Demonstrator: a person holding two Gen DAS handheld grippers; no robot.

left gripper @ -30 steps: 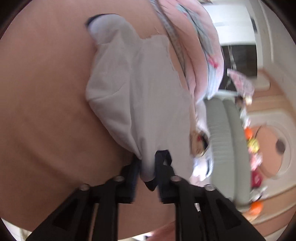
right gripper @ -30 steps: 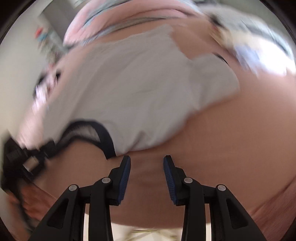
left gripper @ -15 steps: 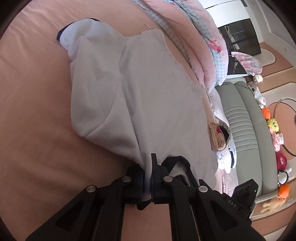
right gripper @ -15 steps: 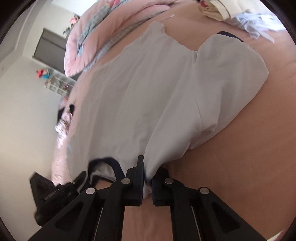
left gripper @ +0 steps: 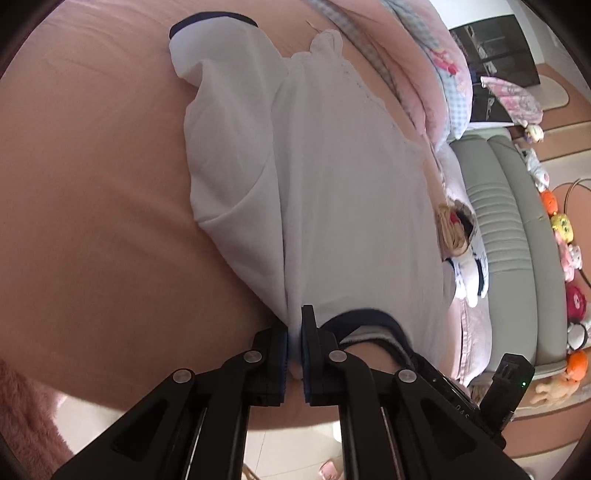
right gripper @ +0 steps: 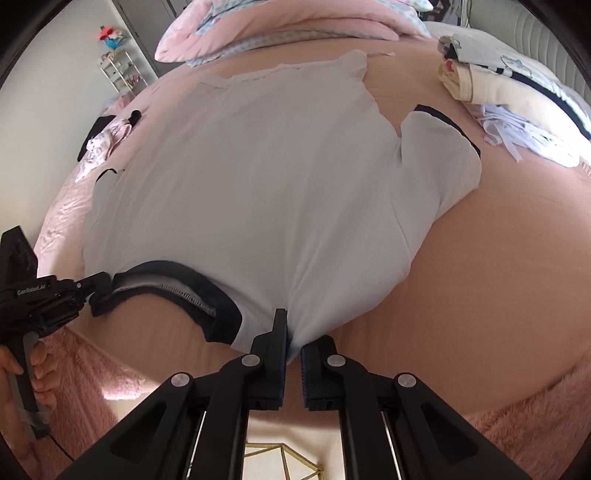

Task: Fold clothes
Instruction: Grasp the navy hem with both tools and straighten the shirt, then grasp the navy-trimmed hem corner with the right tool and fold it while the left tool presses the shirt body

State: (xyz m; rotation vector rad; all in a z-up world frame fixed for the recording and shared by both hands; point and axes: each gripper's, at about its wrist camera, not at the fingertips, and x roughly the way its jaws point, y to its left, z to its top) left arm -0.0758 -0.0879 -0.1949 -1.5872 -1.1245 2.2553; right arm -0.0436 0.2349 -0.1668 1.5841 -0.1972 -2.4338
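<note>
A bed [right gripper: 498,288] covered in a peach-pink sheet fills most of both views. A rolled pink quilt [right gripper: 288,29] lies along its far edge at the top of the right wrist frame. At upper left there, a pale wall [right gripper: 48,92] and a white wire shelf [right gripper: 122,70]. In the left wrist view, a grey-green ribbed sofa [left gripper: 513,236] runs down the right side, with plush toys [left gripper: 561,229] lined beside it, and a dark cabinet [left gripper: 498,51] at upper right. Daylight is bright and soft.

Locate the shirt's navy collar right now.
Right wrist view, lower left: the collar lies on the pink bed, between the left gripper and right gripper.
</note>
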